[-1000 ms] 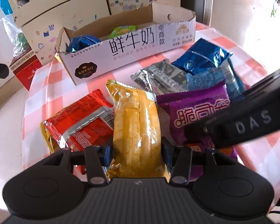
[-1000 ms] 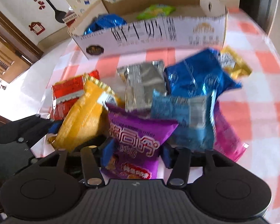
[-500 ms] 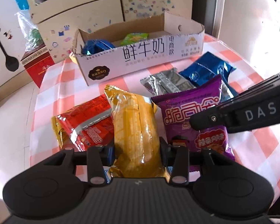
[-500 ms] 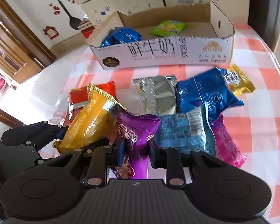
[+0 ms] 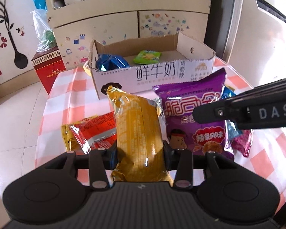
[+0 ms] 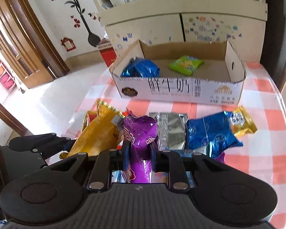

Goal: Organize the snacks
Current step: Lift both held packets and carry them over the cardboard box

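My left gripper (image 5: pixel 140 152) is shut on a long yellow snack pack (image 5: pixel 139 129), held up off the table. My right gripper (image 6: pixel 140 150) has its jaws closing, and its pads squeeze a purple snack pack (image 6: pixel 141 129) that is also lifted; that purple pack (image 5: pixel 190 103) hangs just right of the yellow one. The yellow pack (image 6: pixel 99 135) shows at the left in the right wrist view. Behind both stands an open cardboard box (image 6: pixel 181 93) holding a blue pack (image 6: pixel 141 69) and a green pack (image 6: pixel 185 64).
On the pink checked tablecloth (image 6: pixel 267 114) lie a red pack (image 5: pixel 93 129), a silver pack (image 6: pixel 170 129), a blue pack (image 6: pixel 209 133) and a small yellow pack (image 6: pixel 242 122). A red carton (image 5: pixel 47 68) stands on the floor to the left. A cabinet stands behind the box.
Both grippers have risen, lifting the yellow and purple packs off the pile. The right jaws have narrowed onto the purple pack, squeezing it thin.
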